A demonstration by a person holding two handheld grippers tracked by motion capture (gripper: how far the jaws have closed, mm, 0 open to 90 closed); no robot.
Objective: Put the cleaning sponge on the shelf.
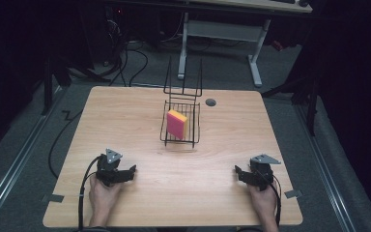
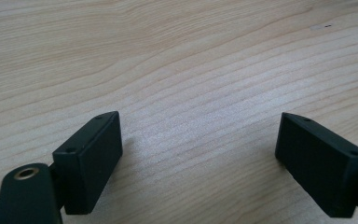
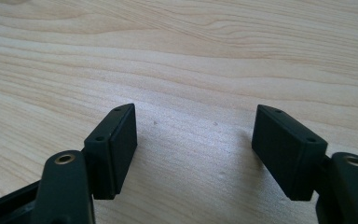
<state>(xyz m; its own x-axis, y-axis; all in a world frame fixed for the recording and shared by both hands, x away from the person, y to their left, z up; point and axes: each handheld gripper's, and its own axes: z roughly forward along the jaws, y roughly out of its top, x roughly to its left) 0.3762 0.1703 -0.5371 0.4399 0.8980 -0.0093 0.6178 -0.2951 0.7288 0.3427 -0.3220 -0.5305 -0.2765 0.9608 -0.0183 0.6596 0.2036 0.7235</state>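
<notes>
Wood-grain table (image 1: 140,111) in the high view carries a black wire basket (image 1: 194,126) with a pink-and-yellow sponge (image 1: 177,123) standing inside, well apart from both grippers near the front edge, bare board between. Left gripper (image 1: 131,170) and right gripper (image 1: 237,170) face inward.

Left gripper view: blocky black jaws spread, nothing between.

Right gripper view: jaws likewise parted over bare wood.

sponge (image 1: 176,123) in wire basket (image 1: 195,126) | basket mid-table (image 1: 125,116), far side | tongs near edge, left (image 1: 131,172) and right (image 1: 240,172)
</notes>
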